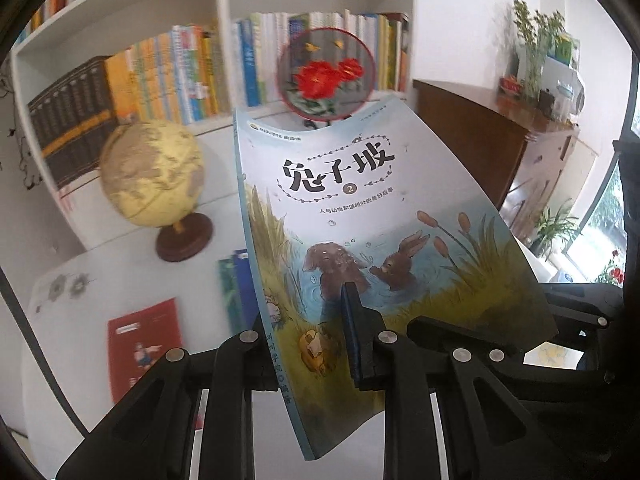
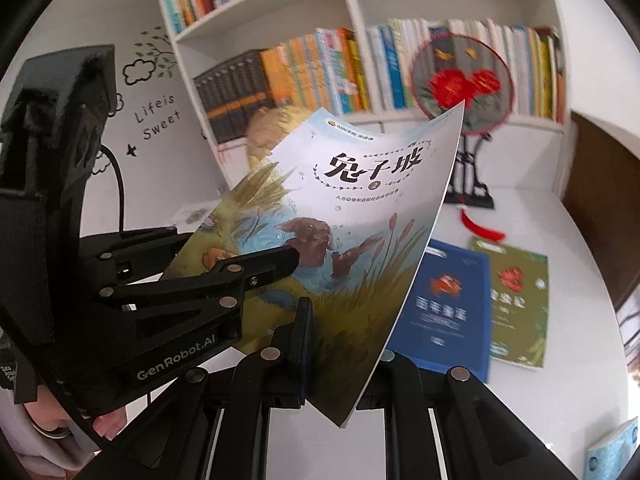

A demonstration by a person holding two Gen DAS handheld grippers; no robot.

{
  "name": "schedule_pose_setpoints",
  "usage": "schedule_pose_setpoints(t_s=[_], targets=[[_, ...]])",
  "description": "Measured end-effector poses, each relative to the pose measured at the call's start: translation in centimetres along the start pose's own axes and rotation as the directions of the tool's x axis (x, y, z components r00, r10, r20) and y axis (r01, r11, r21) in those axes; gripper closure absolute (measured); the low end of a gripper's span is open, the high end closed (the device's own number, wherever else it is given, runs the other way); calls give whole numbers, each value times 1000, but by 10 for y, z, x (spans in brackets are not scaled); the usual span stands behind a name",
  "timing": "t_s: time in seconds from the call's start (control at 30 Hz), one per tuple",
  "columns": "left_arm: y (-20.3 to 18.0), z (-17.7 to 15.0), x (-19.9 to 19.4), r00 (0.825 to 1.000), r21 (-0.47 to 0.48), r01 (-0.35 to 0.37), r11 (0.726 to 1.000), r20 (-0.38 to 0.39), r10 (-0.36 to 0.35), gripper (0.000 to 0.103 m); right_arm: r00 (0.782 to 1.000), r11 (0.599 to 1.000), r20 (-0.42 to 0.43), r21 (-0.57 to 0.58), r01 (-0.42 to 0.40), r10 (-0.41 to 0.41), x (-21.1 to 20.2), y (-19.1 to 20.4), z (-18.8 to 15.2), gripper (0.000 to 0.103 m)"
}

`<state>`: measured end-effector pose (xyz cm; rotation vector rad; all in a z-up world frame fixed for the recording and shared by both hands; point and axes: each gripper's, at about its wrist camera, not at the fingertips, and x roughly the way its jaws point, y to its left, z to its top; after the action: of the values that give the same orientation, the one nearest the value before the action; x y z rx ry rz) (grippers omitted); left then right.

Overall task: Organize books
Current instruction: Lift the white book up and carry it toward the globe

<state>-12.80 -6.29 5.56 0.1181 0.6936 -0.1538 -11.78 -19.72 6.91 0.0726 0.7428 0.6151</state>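
A thin picture book with a pale blue cover and two brown animals (image 1: pixel 360 216) is held up in the air in front of the white bookshelf (image 1: pixel 222 40). My left gripper (image 1: pixel 316 344) is shut on its lower edge. My right gripper (image 2: pixel 332 344) is shut on the same book (image 2: pixel 352 208) near its bottom corner. The left gripper also shows in the right wrist view (image 2: pixel 256 264), clamped on the cover from the left. The book bends between the two grips.
A globe (image 1: pixel 154 180) and a round red-flower fan on a stand (image 2: pixel 464 80) are on the white table (image 2: pixel 568 232). A blue book (image 2: pixel 452 304) and a green book (image 2: pixel 520 296) lie flat there. A red book (image 1: pixel 146 344) lies at left. A dark cabinet (image 1: pixel 480 140) is on the right.
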Motion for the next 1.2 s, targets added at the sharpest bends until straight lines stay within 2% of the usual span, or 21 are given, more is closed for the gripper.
schedule_pose_setpoints(t_s=[0.4, 0.6, 0.77, 0.97, 1.2], targets=[[102, -33, -17, 997, -61, -71, 996, -5, 71, 83, 999, 998, -30, -54, -36, 35, 59, 97, 15, 90], [158, -52, -10, 995, -145, -99, 984, -35, 95, 83, 994, 992, -80, -97, -83, 75, 102, 136, 24, 90], [200, -77, 6, 993, -200, -101, 975, -81, 86, 83, 984, 988, -140, -91, -123, 109, 144, 161, 25, 90], [239, -115, 33, 989, -262, -90, 961, -139, 55, 82, 964, 985, -217, -43, -168, 155, 196, 180, 7, 90], [259, -147, 66, 978, -292, -100, 951, -204, 41, 82, 946, 986, -287, -21, -164, 151, 247, 191, -17, 89]])
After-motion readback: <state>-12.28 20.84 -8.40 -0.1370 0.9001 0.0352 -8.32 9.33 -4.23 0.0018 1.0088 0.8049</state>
